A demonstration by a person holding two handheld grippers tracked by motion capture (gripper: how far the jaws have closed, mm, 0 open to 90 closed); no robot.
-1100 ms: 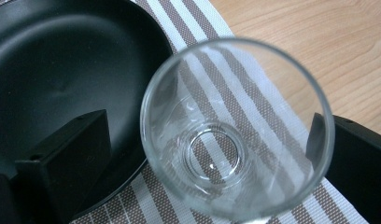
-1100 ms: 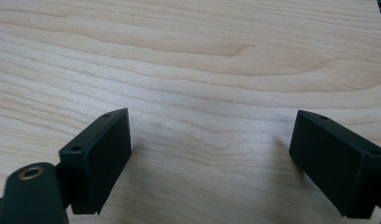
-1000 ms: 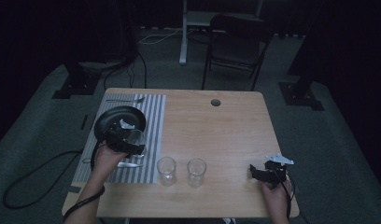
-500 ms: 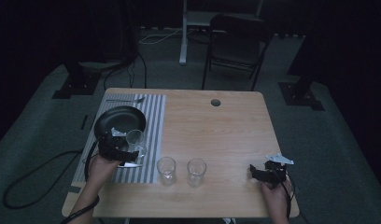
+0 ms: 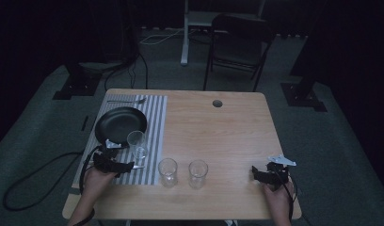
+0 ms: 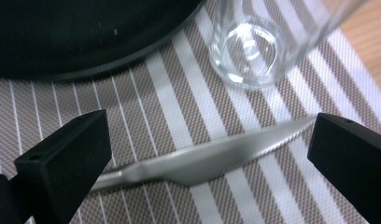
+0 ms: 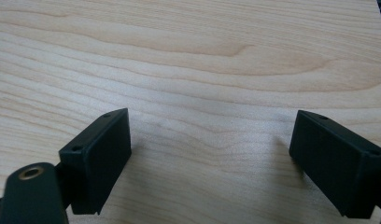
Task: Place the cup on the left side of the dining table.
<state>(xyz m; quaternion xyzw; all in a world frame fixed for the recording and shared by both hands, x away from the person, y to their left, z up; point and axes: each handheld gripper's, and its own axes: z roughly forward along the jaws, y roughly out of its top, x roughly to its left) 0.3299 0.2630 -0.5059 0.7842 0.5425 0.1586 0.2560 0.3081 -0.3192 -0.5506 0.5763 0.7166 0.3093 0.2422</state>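
Hovering low over the striped placemat [image 5: 152,122] near the front left corner of the desk [image 5: 228,127], the left gripper [image 5: 116,165] has its jaws wide apart and holds nothing. Half a second ago it was higher up, close to the black plate [image 5: 120,123], with the glass [image 5: 137,145] beside it; now it has drawn back toward the front edge, and that glass stands alone on the placemat, upright, just beside the plate rim. So I judge the glass was set down and released, and the gripper is already turning to the next thing.

That next thing seems to be the knife [image 6: 212,156]. In the left gripper view it lies flat on the stripes between the two black jaws, its blade pointing toward the right jaw, and neither jaw touches it yet. The base of the glass [image 6: 247,56] is just beyond the blade, and the plate [image 6: 86,32] is beyond the handle side.

Two more glasses [image 5: 168,170] [image 5: 197,172] stand on the bare wood near the front edge, apart from each other and off the placemat. A fork [image 5: 126,100] lies at the far edge of the placemat.

The right gripper [image 5: 268,175] rests near the front right corner, jaws open and empty over bare wood, as it was a second ago.

Picking the flat, thin knife will need the jaws to go down almost to the cloth.
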